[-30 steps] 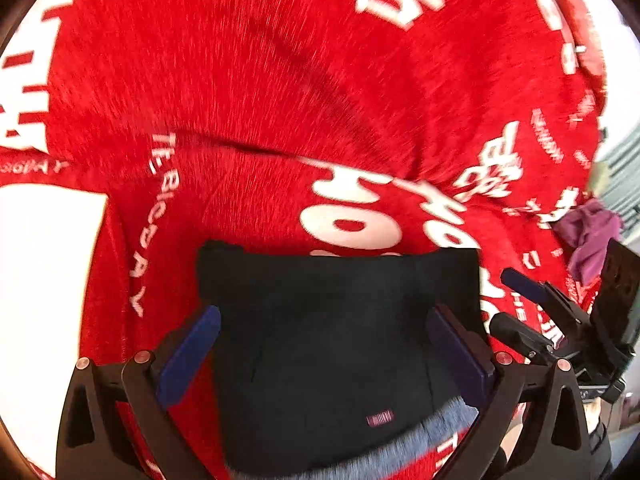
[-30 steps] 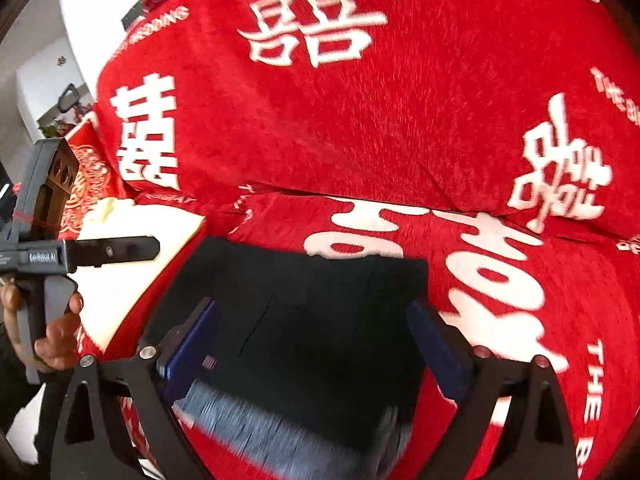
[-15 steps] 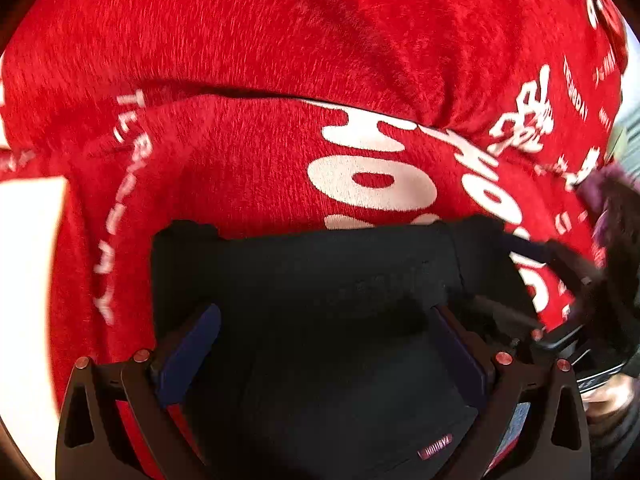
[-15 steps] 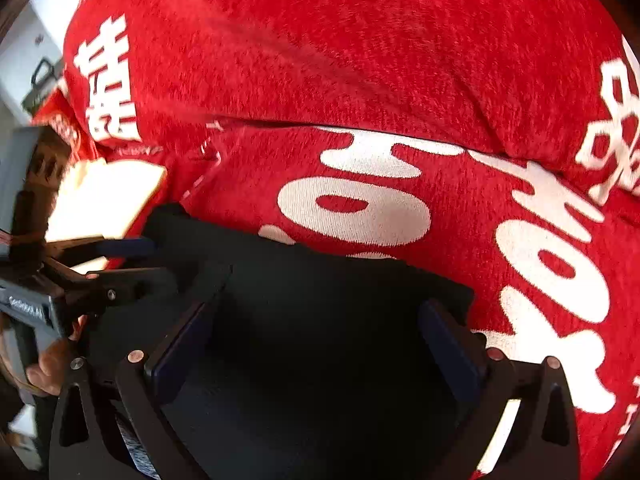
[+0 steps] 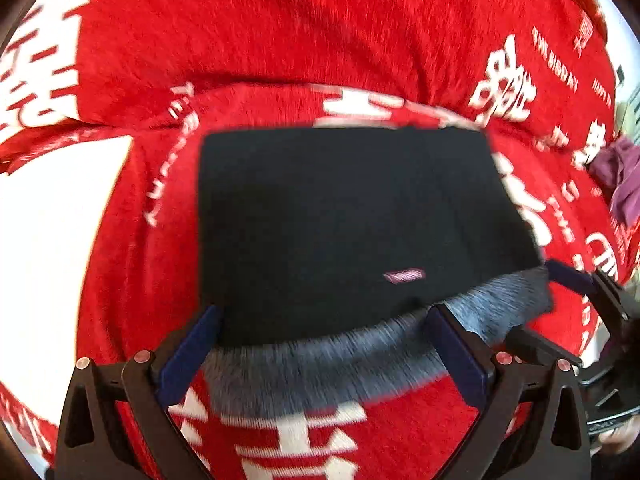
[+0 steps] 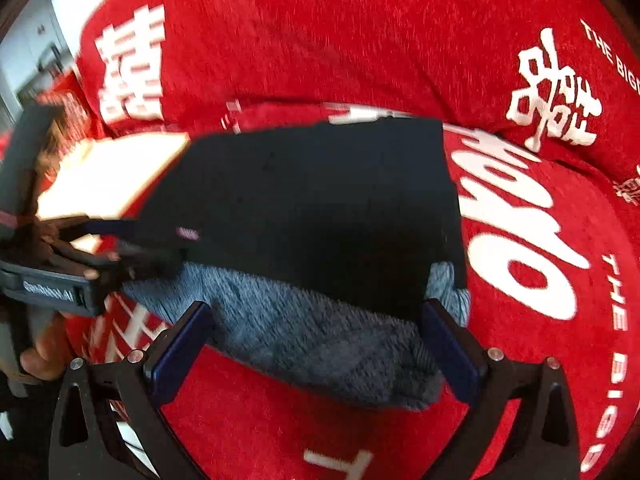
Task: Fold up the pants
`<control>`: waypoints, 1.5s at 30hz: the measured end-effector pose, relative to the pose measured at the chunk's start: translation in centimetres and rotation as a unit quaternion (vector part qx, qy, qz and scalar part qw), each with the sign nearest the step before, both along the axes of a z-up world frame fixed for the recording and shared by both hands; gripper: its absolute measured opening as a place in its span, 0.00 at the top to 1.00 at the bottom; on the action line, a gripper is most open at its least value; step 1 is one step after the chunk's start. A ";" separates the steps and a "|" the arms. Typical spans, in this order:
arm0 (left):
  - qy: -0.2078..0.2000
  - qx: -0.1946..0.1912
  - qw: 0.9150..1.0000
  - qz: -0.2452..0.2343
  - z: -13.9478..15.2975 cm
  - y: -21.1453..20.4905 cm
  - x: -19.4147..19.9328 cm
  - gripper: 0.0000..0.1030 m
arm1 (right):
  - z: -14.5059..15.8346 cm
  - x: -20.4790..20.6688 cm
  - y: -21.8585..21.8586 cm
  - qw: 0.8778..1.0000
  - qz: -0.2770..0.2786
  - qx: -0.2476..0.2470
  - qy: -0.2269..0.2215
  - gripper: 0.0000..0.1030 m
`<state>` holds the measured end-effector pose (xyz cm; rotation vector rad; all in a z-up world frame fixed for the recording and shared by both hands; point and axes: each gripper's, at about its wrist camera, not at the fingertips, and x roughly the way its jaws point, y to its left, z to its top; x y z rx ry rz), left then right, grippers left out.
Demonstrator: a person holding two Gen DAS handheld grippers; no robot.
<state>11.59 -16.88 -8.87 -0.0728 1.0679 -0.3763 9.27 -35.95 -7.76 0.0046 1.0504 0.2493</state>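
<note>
1. While both tools hover low, the left gripper point(image 5: 320, 348) has its jaws wide apart, holding nothing.
2. The right gripper point(image 6: 316, 344) is also spread apart and holds nothing.
3. Between the fingers lies the folded black pants point(image 5: 344, 220), grey lining at the near edge.
4. Beneath is the red blanket point(image 5: 280, 32) with white characters.

One pair of black pants point(image 5: 344, 216) lies folded in the middle of the frame, with one grey fleecy lining band point(image 5: 360, 356) along its lower edge and one small pink label point(image 5: 404, 276) on it. One red blanket point(image 5: 280, 40) with white lettering fills the frame. Two grippers show: the left gripper point(image 5: 320, 348) and the right gripper point(image 6: 316, 344), each with two blue-padded fingers. One purple cloth point(image 5: 618, 176) sits at the right edge.
</note>
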 end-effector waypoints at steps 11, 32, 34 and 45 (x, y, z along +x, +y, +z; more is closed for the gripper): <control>-0.039 0.056 0.997 0.024 2.7 0.1 -6.1 0.00 | 3.3 -5.1 0.4 0.996 -0.085 -0.019 -0.008 0.00; -0.031 0.066 0.996 0.051 3.0 0.9 -7.0 0.00 | 2.5 -4.4 2.0 0.991 -0.114 -0.061 0.032 0.00; -0.027 0.067 0.996 0.054 2.8 1.0 -6.9 0.00 | 2.2 -4.3 2.1 0.991 -0.114 -0.062 0.035 0.00; -0.011 0.067 0.996 0.058 2.0 1.1 -6.5 0.00 | 1.8 -4.0 2.5 0.990 -0.116 -0.070 0.044 0.00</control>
